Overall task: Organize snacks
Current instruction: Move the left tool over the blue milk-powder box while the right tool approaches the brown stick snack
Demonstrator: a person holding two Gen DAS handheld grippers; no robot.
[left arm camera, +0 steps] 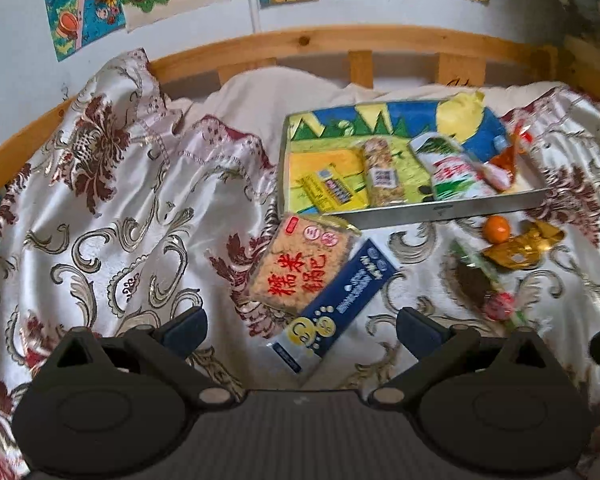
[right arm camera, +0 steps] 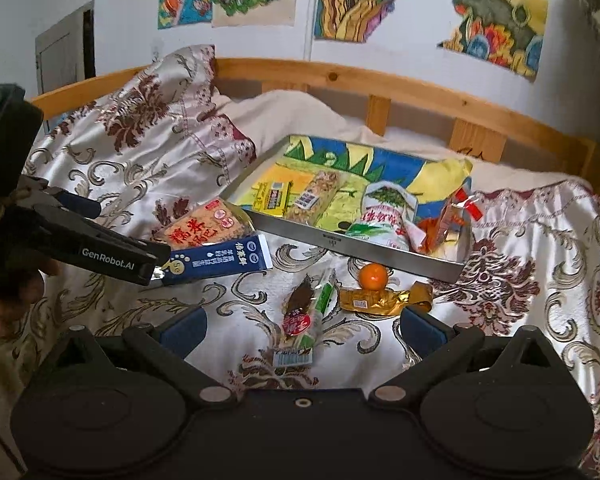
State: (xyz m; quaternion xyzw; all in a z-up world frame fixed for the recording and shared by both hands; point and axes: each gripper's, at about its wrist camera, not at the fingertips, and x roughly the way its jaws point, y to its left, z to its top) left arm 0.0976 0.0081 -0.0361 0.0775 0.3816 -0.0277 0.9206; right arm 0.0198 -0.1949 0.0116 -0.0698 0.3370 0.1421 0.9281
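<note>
Both grippers hover over a floral bedspread (left arm camera: 112,216) with fingers spread wide, holding nothing. Just ahead of the left gripper (left arm camera: 300,328) lies a blue snack box (left arm camera: 340,300), overlapped by a rice cracker packet (left arm camera: 300,264) that touches the metal tray (left arm camera: 440,212). Ahead of the right gripper (right arm camera: 302,330) lies a dark snack in clear wrap (right arm camera: 304,312), with a gold-wrapped snack (right arm camera: 380,300) and a small orange (right arm camera: 373,276) beyond, near the tray's front wall. The tray holds several packets.
</note>
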